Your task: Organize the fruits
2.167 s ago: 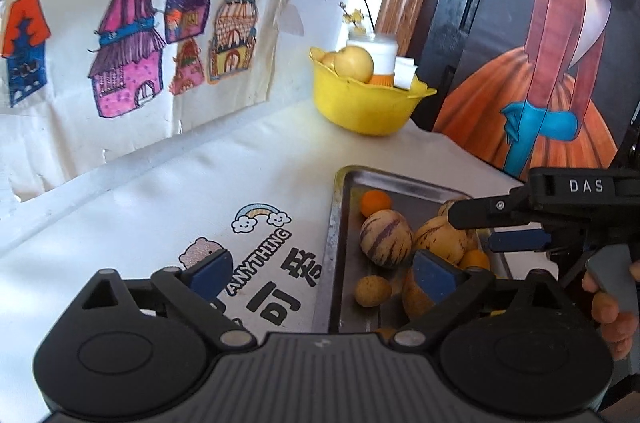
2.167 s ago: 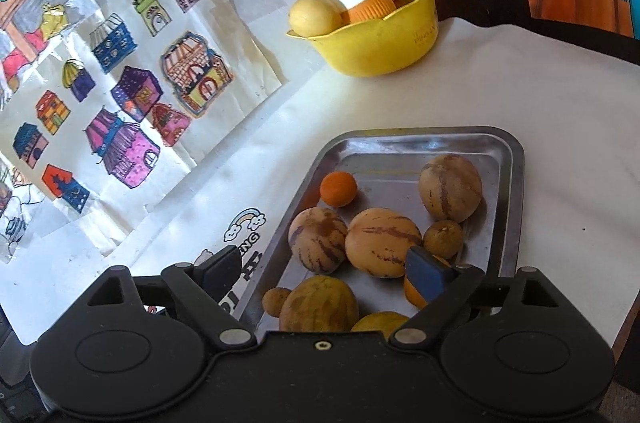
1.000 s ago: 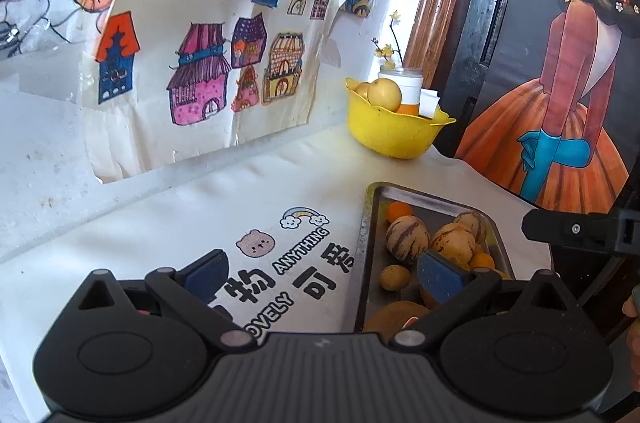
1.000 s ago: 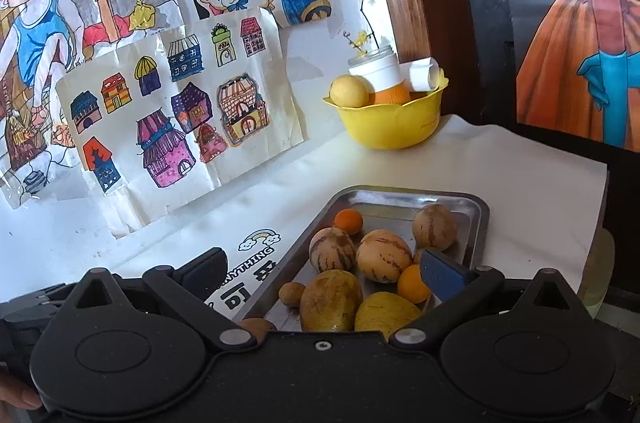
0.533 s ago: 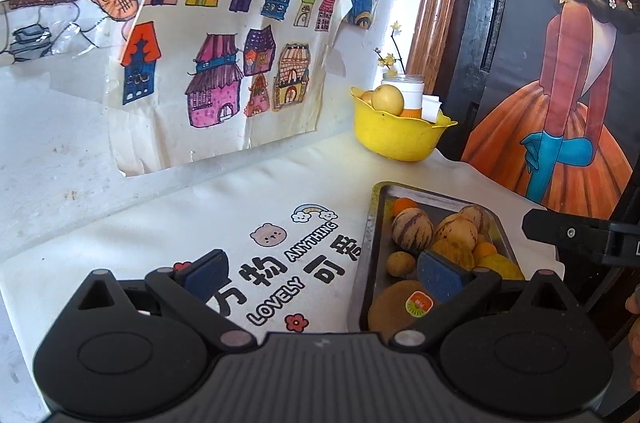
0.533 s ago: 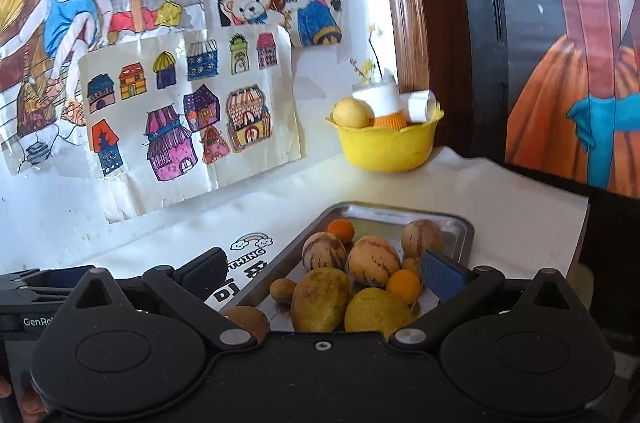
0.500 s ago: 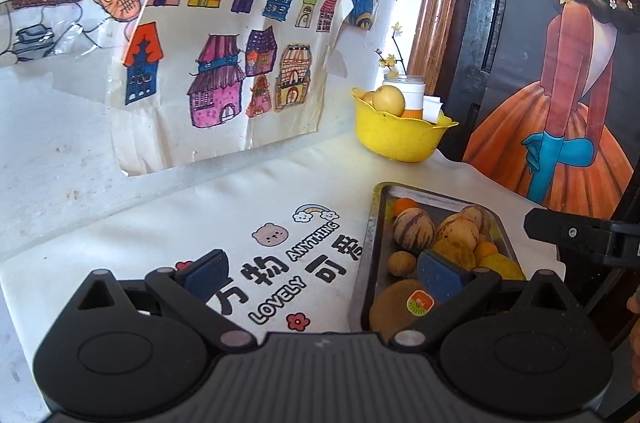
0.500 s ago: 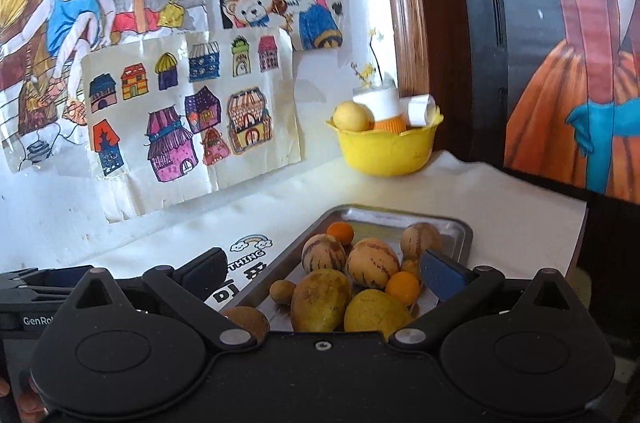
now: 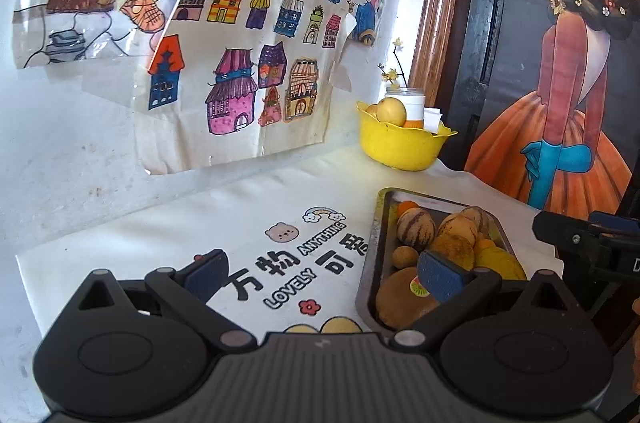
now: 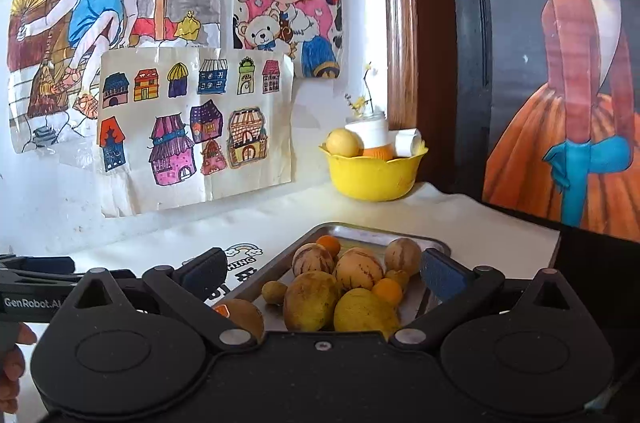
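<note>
A metal tray (image 10: 384,229) on the white cloth holds several fruits. Among them are striped melons (image 10: 359,269), small oranges (image 10: 387,291), two yellow-green mangoes (image 10: 312,299) and a brown kiwi (image 9: 404,299) with a sticker. My right gripper (image 10: 322,273) hovers open above the tray's near end, with nothing between its fingers. Left of the tray (image 9: 372,243), my left gripper (image 9: 322,273) is open and empty over the printed cloth. The right gripper (image 9: 576,235) shows at the right edge of the left wrist view.
A yellow bowl (image 10: 374,171) at the back by the wall holds a yellow fruit, an orange, a white jar and a paper roll. Drawings hang on the wall behind. A dark door with a painted figure (image 9: 568,127) stands at the right. A hand (image 10: 12,347) holds the left gripper.
Both grippers have drawn back and risen from the tray, so more of the table and wall shows. Both stay open and empty. The fruits have not moved.
</note>
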Available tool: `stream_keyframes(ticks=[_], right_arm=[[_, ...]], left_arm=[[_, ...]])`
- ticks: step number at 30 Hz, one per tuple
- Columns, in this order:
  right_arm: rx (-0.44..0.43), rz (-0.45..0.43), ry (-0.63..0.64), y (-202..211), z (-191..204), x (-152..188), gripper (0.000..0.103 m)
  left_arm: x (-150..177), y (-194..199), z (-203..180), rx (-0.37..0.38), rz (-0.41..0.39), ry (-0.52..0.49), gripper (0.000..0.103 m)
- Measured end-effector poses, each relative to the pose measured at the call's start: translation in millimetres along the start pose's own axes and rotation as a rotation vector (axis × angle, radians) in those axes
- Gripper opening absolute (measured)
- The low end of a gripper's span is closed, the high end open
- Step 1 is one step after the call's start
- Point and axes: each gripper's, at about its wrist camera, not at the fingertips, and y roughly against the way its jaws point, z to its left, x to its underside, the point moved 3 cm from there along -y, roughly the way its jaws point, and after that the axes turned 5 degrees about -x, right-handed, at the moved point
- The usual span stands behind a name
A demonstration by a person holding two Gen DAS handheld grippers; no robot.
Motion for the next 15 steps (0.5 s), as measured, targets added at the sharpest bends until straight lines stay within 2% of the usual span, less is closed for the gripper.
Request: stream_keyframes(ticks=[15], right_arm=[[0.067,-0.093,0.045,28,22,21,0.102]], left_arm=[[18,17,13,-0.026,-0.038,0.034,0.103]])
